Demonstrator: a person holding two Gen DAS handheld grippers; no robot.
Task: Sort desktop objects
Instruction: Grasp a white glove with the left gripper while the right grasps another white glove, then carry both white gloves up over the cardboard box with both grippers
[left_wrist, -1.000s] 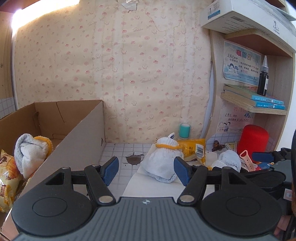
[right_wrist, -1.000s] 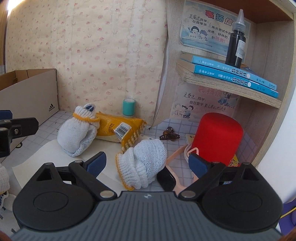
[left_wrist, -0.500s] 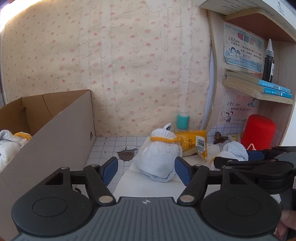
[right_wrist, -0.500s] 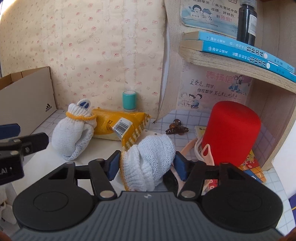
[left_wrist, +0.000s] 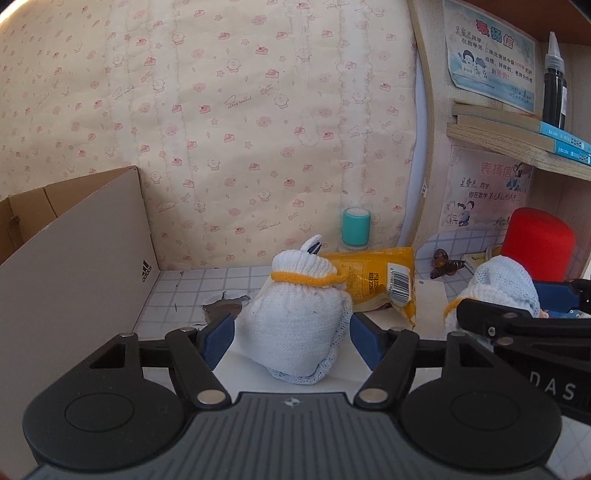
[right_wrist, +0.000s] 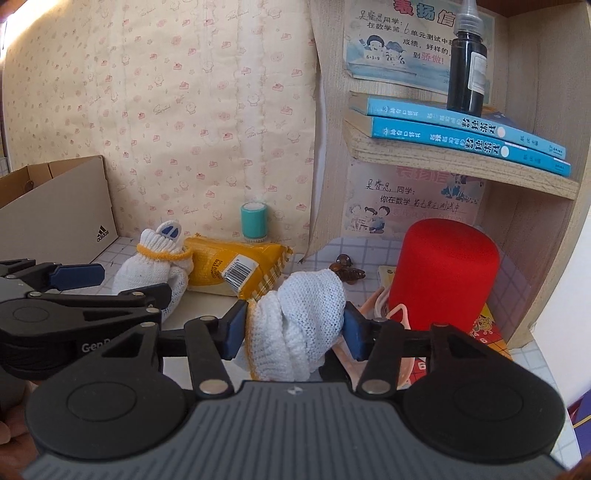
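Right gripper (right_wrist: 291, 328) just closed, clamping glove bundle (right_wrist: 303, 325); red cylinder (right_wrist: 447, 273) near.

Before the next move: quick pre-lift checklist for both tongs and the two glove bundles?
1. Right tongs on the right bundle: ok. They have just been closing, and both pads press into the knit.
2. Left tongs around the left bundle: not ok yet. The bundle sits between the pads, with gaps on both sides.
3. Left bundle free of the yellow packet: cannot tell, the packet lies right behind it.
4. Right bundle free of the pink clip: cannot tell, partly hidden.
5. Box open on the left: ok.
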